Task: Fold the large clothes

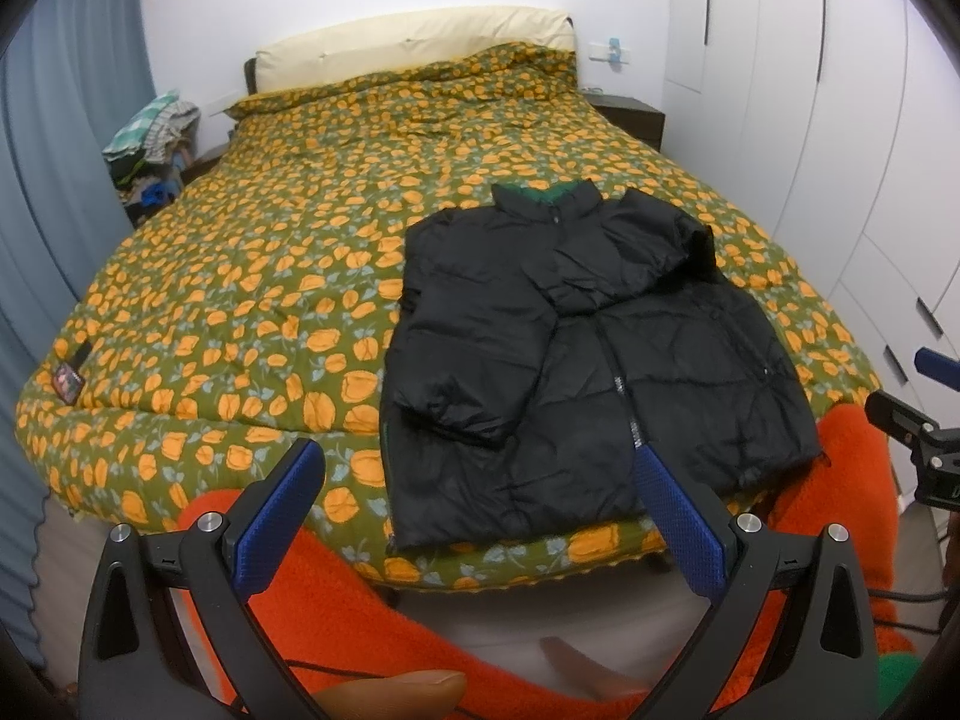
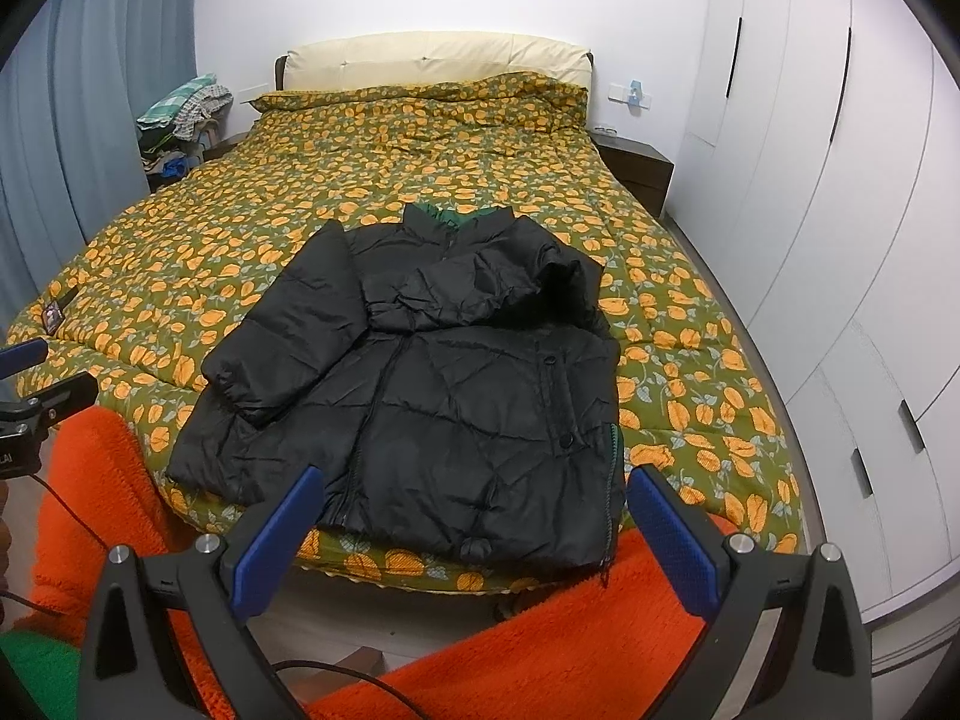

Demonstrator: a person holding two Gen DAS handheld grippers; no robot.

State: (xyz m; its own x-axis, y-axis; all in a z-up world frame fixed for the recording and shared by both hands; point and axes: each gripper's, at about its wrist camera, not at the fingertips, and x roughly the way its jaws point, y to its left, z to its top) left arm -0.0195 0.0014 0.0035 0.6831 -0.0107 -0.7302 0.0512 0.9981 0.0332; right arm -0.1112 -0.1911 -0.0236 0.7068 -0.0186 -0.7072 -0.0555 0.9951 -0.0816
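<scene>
A black puffer jacket (image 1: 600, 348) lies front up near the foot edge of the bed, collar toward the headboard, zip closed. Both sleeves are folded in across the body. It also shows in the right wrist view (image 2: 432, 396). My left gripper (image 1: 477, 468) is open and empty, held back from the bed's foot edge, in front of the jacket's hem. My right gripper (image 2: 477, 498) is open and empty, just short of the hem. The right gripper's tip also shows at the edge of the left wrist view (image 1: 918, 408), and the left gripper's tip in the right wrist view (image 2: 36, 384).
The bed (image 1: 240, 300) has a green quilt with orange flowers and a cream headboard (image 1: 414, 42). Orange fuzzy sleeves (image 2: 540, 648) cover the person's arms. White wardrobes (image 2: 840, 240) stand on the right, a dark nightstand (image 2: 636, 168) at the back right, piled clothes (image 1: 150, 132) at the back left, blue curtains on the left.
</scene>
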